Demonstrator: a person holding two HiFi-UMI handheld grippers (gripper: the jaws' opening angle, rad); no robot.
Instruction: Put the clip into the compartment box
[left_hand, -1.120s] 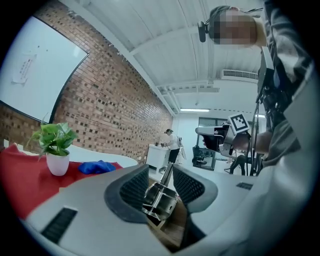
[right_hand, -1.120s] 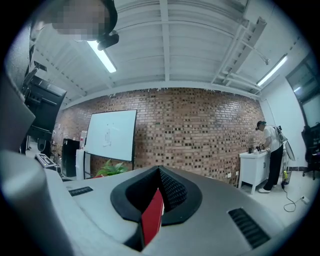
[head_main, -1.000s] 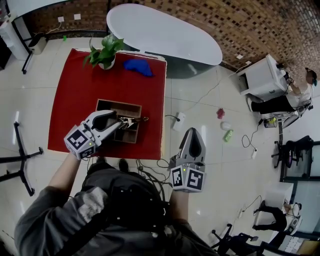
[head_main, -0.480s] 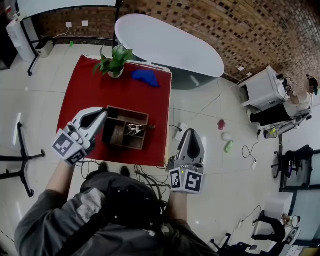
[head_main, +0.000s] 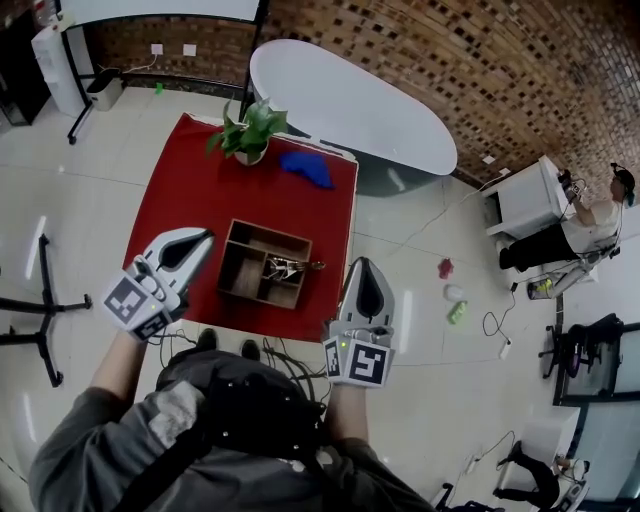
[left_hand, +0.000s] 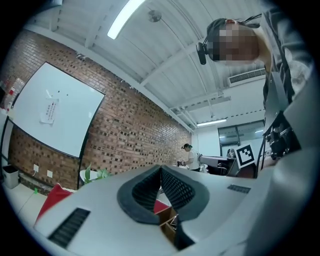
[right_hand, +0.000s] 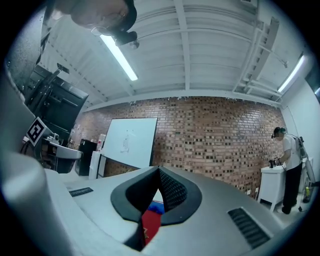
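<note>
The wooden compartment box (head_main: 263, 264) sits on the red table top (head_main: 190, 190). Metal clips (head_main: 284, 268) lie in its right-hand compartment, one handle poking over the right wall. My left gripper (head_main: 205, 237) hangs left of the box, apart from it, its jaws shut with nothing between them. In the left gripper view the left gripper (left_hand: 160, 169) shows closed tips, with a corner of the box (left_hand: 168, 220) below them. My right gripper (head_main: 364, 264) hovers off the table's right edge, level with the box. Its tips also meet in the right gripper view (right_hand: 159, 169), empty.
A potted plant (head_main: 250, 132) and a blue cloth (head_main: 307, 167) lie at the table's far end. A white oval table (head_main: 350, 105) stands beyond. Cables (head_main: 300, 352) trail on the floor near my feet, a black stand (head_main: 30, 302) is at left, a person (head_main: 585, 215) at far right.
My left gripper has pulled back from over the box to its left side and closed its jaws; the clip stays in the box. The right gripper has hardly moved.
</note>
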